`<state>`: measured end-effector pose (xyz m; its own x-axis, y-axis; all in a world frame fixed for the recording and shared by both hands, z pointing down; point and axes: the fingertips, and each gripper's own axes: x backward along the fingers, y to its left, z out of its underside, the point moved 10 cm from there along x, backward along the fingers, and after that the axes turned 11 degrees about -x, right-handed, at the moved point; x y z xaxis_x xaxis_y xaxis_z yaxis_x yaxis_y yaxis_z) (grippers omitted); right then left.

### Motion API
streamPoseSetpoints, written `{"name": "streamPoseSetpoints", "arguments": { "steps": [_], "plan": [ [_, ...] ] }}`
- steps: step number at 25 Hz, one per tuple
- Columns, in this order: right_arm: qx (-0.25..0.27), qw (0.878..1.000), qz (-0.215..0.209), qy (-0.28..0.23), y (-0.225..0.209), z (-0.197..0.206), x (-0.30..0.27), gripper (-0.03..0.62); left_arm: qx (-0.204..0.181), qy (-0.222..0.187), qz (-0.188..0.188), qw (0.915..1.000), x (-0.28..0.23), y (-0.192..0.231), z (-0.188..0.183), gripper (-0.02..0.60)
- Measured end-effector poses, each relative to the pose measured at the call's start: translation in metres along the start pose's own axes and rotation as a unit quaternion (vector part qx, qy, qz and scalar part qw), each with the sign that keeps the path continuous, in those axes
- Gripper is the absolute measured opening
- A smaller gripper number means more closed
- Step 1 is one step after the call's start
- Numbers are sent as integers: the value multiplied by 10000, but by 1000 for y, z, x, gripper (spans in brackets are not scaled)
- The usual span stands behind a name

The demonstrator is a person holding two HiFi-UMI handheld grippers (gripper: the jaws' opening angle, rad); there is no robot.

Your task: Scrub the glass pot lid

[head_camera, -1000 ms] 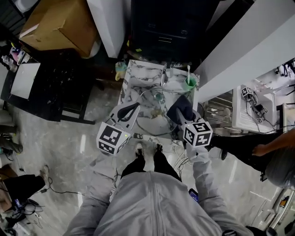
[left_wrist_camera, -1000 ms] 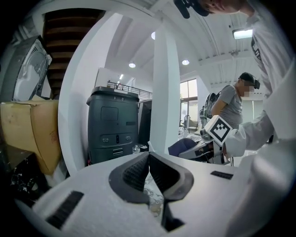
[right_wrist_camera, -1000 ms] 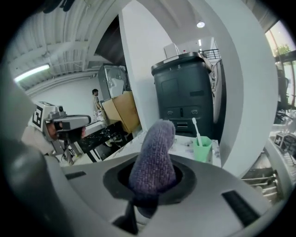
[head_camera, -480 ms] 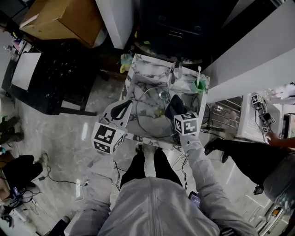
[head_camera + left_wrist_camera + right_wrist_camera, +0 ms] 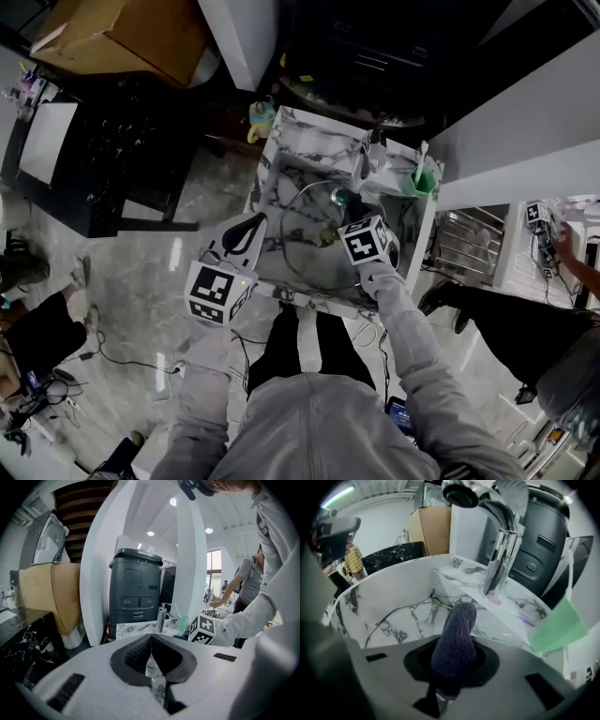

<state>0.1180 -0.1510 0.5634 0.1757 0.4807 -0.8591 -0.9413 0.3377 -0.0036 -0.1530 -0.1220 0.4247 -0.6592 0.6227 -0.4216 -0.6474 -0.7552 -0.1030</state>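
Note:
The glass pot lid [image 5: 302,242] lies in the marble sink [image 5: 272,169]; its metal rim [image 5: 389,617] curves across the basin floor in the right gripper view. My right gripper [image 5: 345,214] hangs over the lid inside the sink and is shut on a dark purple knitted scrubber [image 5: 457,630] that sticks out ahead of the right gripper [image 5: 451,660]. Whether the scrubber touches the glass is hidden. My left gripper [image 5: 258,223] hovers at the sink's front left edge, apart from the lid. The left gripper [image 5: 151,641] has its jaws pressed together with nothing between them.
A chrome faucet [image 5: 497,559] stands at the sink's back, with a green cup [image 5: 419,180] holding a toothbrush to its right. Behind are a dark grey machine [image 5: 136,592] and a cardboard box [image 5: 122,37]. A person [image 5: 511,319] stands at the right.
My right gripper has moved forward with the scrubber, from the sink's front edge to over the lid. The left gripper has stayed near the front left edge.

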Motion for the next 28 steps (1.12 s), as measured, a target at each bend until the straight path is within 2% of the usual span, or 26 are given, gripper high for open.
{"name": "streamPoseSetpoints", "arguments": {
  "steps": [4,9,14,20,28],
  "plan": [
    [3,9999,11,115,4,-8,-20,77,3,73,30,10000,-4,4,6,26],
    [-46,9991,258,335,0,-14,-37,78,24,142,97,9998,-6,3,12,26],
    [100,9993,66,368,13,-27,-52,78,-3,208,124,9997,-3,2,14,26],
    [572,9972,-174,439,36,-39,-63,78,-43,232,122,9996,0,4,13,26],
    [1280,9887,-548,553,60,-43,-67,78,-64,246,147,9996,2,4,14,26]
  ]
}}
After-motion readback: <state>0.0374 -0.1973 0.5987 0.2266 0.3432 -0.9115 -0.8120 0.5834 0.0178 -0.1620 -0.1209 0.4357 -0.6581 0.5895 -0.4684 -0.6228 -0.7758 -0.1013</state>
